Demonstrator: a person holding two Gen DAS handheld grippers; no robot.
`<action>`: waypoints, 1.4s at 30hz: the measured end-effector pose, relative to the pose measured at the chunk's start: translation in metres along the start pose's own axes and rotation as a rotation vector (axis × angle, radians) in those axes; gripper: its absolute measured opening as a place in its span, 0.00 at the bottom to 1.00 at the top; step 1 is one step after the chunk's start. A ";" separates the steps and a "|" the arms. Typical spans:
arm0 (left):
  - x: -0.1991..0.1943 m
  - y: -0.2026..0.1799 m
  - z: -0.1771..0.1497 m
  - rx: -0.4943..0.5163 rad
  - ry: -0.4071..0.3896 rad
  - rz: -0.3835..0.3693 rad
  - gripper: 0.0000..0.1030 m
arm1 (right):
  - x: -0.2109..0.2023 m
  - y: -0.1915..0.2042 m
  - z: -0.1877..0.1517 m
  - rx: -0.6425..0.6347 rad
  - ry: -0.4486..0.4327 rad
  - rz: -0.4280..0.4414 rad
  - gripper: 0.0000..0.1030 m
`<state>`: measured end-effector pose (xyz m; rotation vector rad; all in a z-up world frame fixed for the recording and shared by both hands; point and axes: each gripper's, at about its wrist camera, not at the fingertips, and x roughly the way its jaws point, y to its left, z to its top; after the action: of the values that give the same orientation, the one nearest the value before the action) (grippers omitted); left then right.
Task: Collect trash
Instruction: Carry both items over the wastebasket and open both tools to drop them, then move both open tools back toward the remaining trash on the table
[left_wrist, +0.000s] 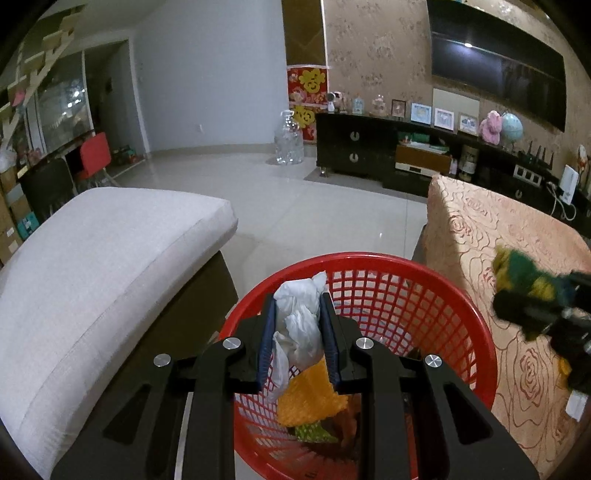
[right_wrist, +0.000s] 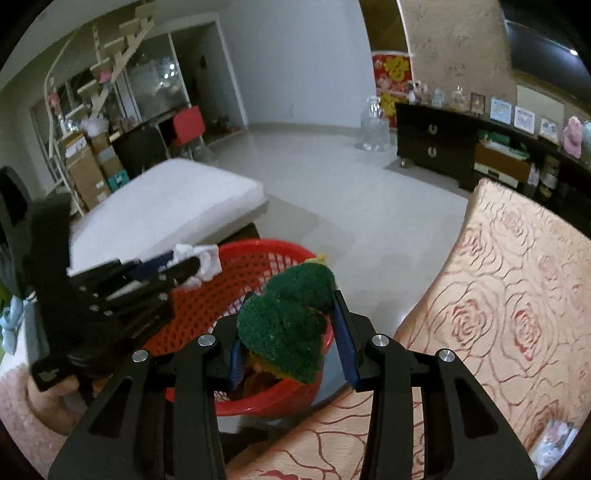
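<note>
Right now we hold the left gripper (left_wrist: 297, 328) over the red basket (left_wrist: 476, 325), its blue pads pinching a crumpled white tissue (left_wrist: 301, 321) between them. The tissue hangs above the basket's open mouth, not yet dropped. Down in the basket we see an orange wrapper (left_wrist: 310, 398) and a bit of green-patterned scrap (left_wrist: 314, 432) beneath it.

Our right gripper (right_wrist: 291, 325) clamps a folded scouring sponge (right_wrist: 284, 332), dark green on its outer face with a yellow edge showing at the far end. From the right wrist view the sponge sits above the near rim of the basket (right_wrist: 258, 406); the left wrist view shows it blurred, off to the right of the basket over the rose-patterned cloth (left_wrist: 517, 258).

A white cushion (left_wrist: 103, 266) lies to the left of the basket, and pale tiled floor (left_wrist: 314, 206) stretches beyond.
</note>
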<state>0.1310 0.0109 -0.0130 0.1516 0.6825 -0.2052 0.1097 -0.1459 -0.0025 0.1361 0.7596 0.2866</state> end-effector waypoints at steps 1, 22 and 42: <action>0.001 0.000 0.000 -0.001 0.007 -0.003 0.22 | 0.004 0.000 -0.001 0.012 0.015 0.013 0.38; 0.003 0.006 -0.001 -0.058 0.017 -0.016 0.76 | -0.004 0.001 -0.006 0.043 0.001 0.061 0.72; -0.031 -0.020 0.008 -0.059 -0.137 -0.101 0.82 | -0.120 -0.086 -0.044 0.147 -0.163 -0.301 0.79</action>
<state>0.1075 -0.0058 0.0117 0.0460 0.5592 -0.2895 0.0143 -0.2637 0.0254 0.1791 0.6284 -0.0661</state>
